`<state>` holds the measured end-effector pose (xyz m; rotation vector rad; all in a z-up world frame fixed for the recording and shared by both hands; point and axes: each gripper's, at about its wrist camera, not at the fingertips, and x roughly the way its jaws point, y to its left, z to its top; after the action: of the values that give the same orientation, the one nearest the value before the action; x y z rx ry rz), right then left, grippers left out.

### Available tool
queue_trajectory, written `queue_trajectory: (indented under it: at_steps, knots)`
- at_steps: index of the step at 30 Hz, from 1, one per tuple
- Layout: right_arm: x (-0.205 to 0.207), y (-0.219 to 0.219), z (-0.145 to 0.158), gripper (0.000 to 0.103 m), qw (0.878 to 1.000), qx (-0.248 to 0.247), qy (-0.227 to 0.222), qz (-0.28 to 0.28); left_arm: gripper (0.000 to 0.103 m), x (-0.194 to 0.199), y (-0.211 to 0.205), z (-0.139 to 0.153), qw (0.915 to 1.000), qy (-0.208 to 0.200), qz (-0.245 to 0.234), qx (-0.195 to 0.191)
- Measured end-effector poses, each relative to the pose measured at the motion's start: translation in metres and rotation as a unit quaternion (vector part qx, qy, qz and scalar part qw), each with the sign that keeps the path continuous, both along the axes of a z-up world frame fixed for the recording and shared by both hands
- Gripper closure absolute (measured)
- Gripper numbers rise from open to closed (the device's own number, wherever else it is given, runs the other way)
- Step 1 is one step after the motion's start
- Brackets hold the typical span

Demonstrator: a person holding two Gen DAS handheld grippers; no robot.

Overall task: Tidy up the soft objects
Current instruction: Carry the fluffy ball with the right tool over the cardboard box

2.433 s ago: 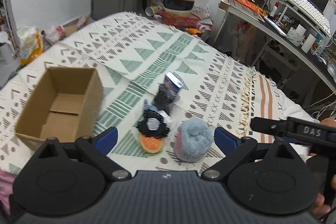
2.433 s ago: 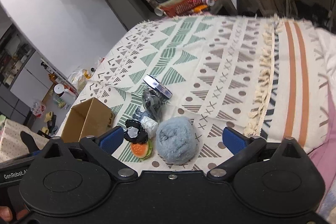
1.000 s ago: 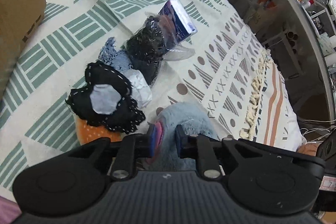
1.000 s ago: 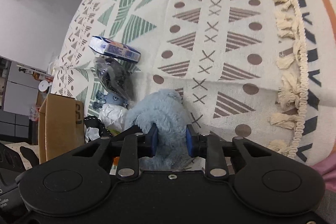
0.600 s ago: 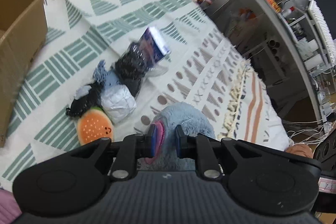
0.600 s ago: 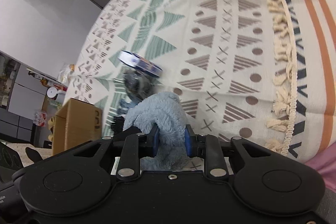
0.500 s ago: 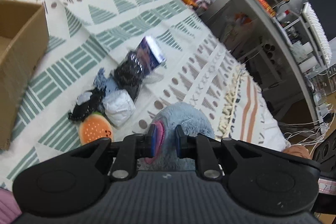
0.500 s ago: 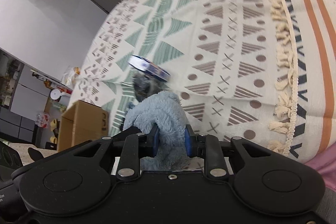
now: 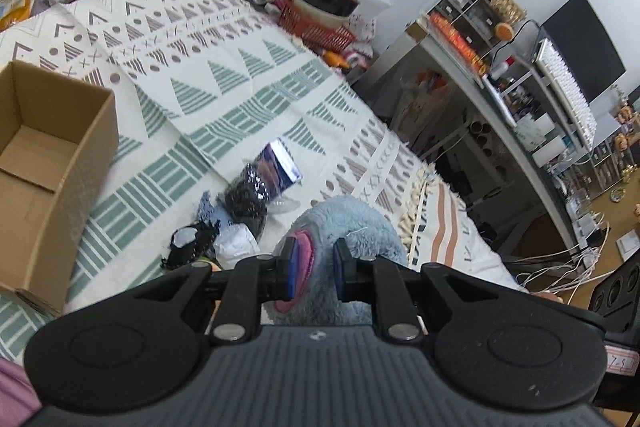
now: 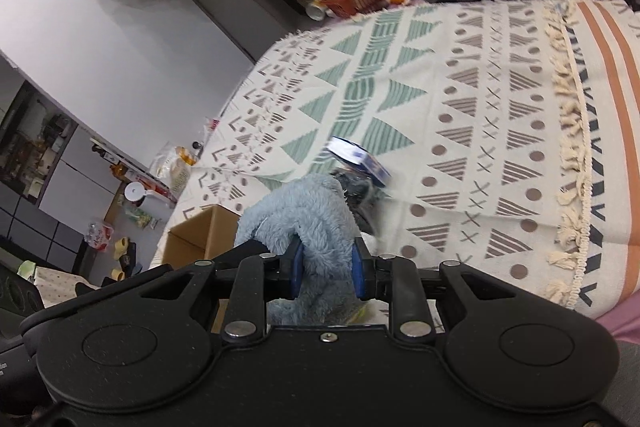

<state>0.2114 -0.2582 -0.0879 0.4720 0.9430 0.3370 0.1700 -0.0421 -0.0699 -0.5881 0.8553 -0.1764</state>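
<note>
Both grippers clamp the same blue plush (image 9: 352,227). The left gripper (image 9: 314,269) has its blue pads drawn in narrow on the plush's pink patch, with grey-blue fur bulging up past the fingertips and to their right. The right gripper (image 10: 326,269) is likewise pinched on a fold of the plush (image 10: 308,211), whose fur rises ahead of the fingers and leans to their left. From both views the plush seems lifted off the blanket (image 9: 248,99), though the contact below it is hidden behind the gripper bodies.

Ahead and left of the left gripper lies a small heap: a black bag (image 9: 248,193) with a blue card (image 9: 280,165) at its far end, a white wad (image 9: 236,247) just beside the left finger, and a black ruffled piece (image 9: 188,247) further left, touching the wad. A sliver of orange shows under the wad, too hidden to name. Further left of the heap stands an open box (image 9: 52,163), upright, well apart from it.

In the right wrist view the bag and blue card (image 10: 358,157) sit just ahead of the fingertips, partly behind the plush, and the box (image 10: 200,239) shows to the left of the plush. A fringe (image 10: 572,163) runs down the blanket (image 10: 460,99) to the right of that gripper.
</note>
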Motion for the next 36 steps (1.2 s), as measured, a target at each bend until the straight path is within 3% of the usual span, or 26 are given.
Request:
queue_trajectory:
  at_steps: [16,27,36]
  knots:
    - [-0.021,0.057,0.026,0.079,0.999,-0.011,-0.046,0.010,0.086,-0.025,0.058,0.020,0.9986,-0.048,0.013,-0.020]
    - [-0.022,0.115,0.023,0.079,0.998,-0.015,-0.057,0.029,0.086,-0.036,0.113,0.012,0.9966,-0.066,0.038,-0.031]
    - [-0.019,0.168,0.010,0.079,0.997,-0.029,-0.050,0.055,0.086,-0.045,0.169,-0.015,0.9933,-0.074,0.064,-0.062]
